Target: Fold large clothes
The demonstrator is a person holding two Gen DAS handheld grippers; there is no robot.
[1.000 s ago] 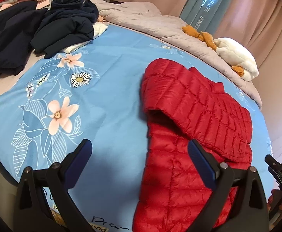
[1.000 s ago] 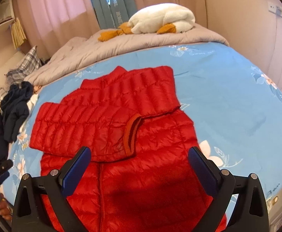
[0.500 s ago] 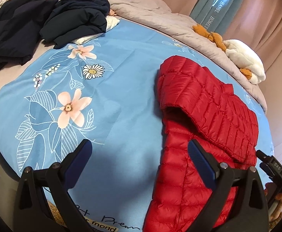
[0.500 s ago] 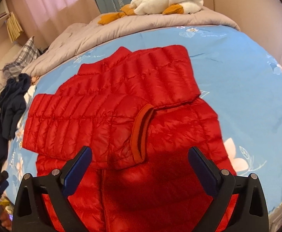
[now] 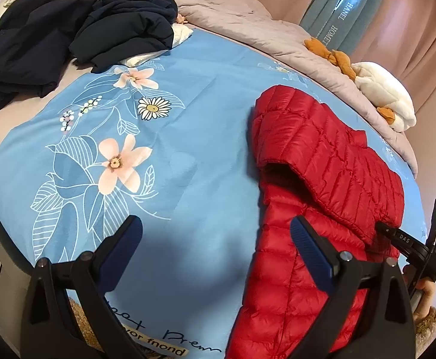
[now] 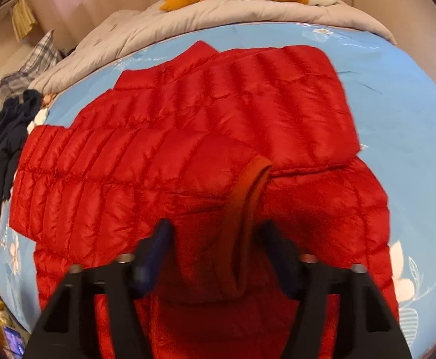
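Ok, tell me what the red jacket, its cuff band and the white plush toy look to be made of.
Red jacket: thin, slightly shiny woven shell, probably nylon or polyester, with padded filling; it catches the light and is stitched into puffy quilted channels. Cuff band: a duller, orange-red trim, apparently a stretch binding. White plush toy: soft matte fleece-like pile, probably synthetic, with orange parts.

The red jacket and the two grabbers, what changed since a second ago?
The right gripper came down close over the red jacket and its jaws have just been closing, with the sleeve cuff between them. The left gripper stayed wide open over the blue sheet. The jacket lies as before.
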